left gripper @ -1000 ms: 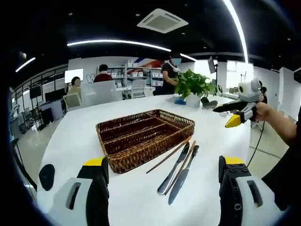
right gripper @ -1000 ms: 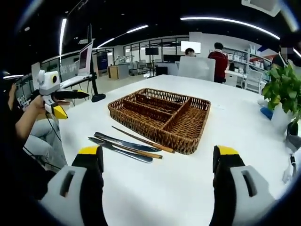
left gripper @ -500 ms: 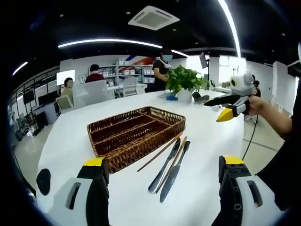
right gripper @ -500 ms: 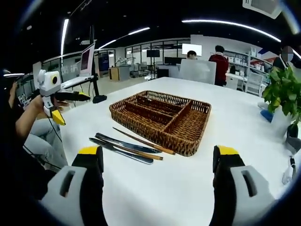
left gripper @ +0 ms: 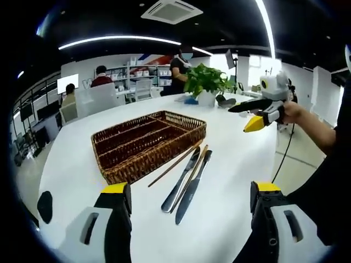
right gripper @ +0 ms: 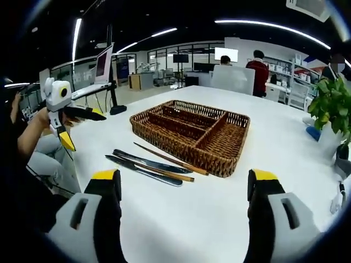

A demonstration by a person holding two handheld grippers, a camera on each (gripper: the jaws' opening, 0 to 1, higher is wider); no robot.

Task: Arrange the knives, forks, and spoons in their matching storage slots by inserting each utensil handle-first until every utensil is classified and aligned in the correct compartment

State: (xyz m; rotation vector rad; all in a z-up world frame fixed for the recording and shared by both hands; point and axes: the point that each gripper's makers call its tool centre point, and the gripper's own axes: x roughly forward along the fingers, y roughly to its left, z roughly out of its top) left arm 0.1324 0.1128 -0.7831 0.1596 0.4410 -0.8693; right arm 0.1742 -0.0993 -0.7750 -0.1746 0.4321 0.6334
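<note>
While both hands are hovering over the table, nothing is being gripped.
Left gripper [left gripper: 186, 205]: jaws are standing wide apart, holding nothing, well short of the utensils; in the right gripper view [right gripper: 68, 129] it is tilting lower than 1 s ago.
Right gripper [right gripper: 184, 192]: jaws are gaping wide, touching nothing; in the left gripper view [left gripper: 253, 115] it is hanging above the table edge.
Change: the left gripper view is sitting further right than before; utensils and basket are lying as they were.
Knives [left gripper: 184, 186] [right gripper: 145, 167]: 2 are lying side by side on the white table [left gripper: 230, 164], just beside the basket.
Chopsticks [left gripper: 175, 164] [right gripper: 173, 163]: brown sticks are lying across and beside the knives.
Wicker basket [left gripper: 145, 143] [right gripper: 192, 130]: its divided slots are lying bare.
</note>
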